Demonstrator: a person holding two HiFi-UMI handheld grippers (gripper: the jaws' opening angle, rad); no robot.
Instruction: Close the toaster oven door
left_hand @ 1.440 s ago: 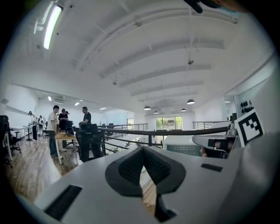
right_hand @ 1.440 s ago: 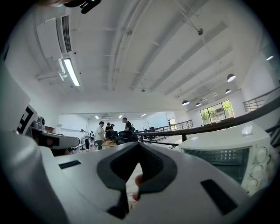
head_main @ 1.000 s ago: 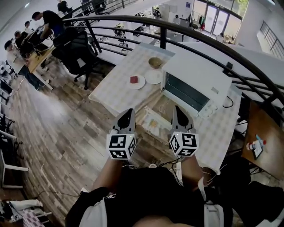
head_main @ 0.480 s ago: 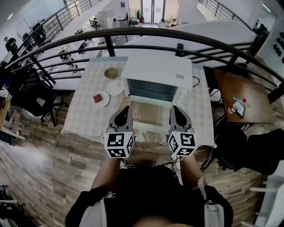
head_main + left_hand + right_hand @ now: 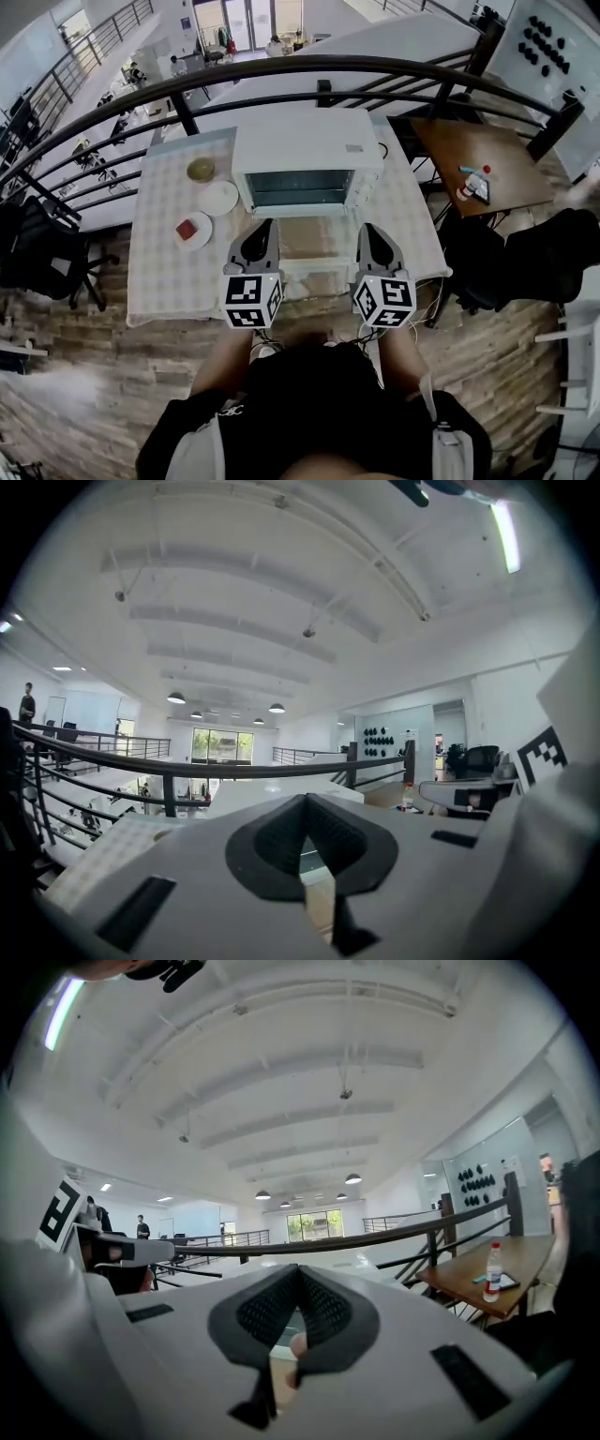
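Toaster oven (image 5: 307, 155), white, at the far edge of the desk (image 5: 159, 272), straight toward 12 o'clock from the person. Oven door (image 5: 314, 239) open, folded down flat toward 6 o'clock, dark inside of the oven exposed behind it.

Left tongs (image 5: 263, 228) at the door's 9 o'clock side, right tongs (image 5: 369, 231) at its 3 o'clock side. Both pointed toward 12 o'clock, roughly level, side by side with the door between them. Touching the door or just above it: hard to tell from the head view.

Both pairs closed. In the left gripper view, black pads together at the tip, only a thin slit below them, nothing clamped. In the right gripper view, pads likewise pressed together, nothing gripped.

On the desk at 10 o'clock from the oven, a small bowl (image 5: 201, 170). Just beside the oven's left wall, at 9 o'clock, a plain white plate (image 5: 218, 198). Toward 7 o'clock from that, very close to it, a second plate (image 5: 193, 230) carrying a red square piece. Checked cloth over the desk top.

Dark curved railing (image 5: 281, 67) behind the desk at 12 o'clock. Wooden desk (image 5: 506, 150) at 2 o'clock with a bottle (image 5: 475, 180) on it. Black chair (image 5: 42, 248) well apart at 9 o'clock, on plank flooring.
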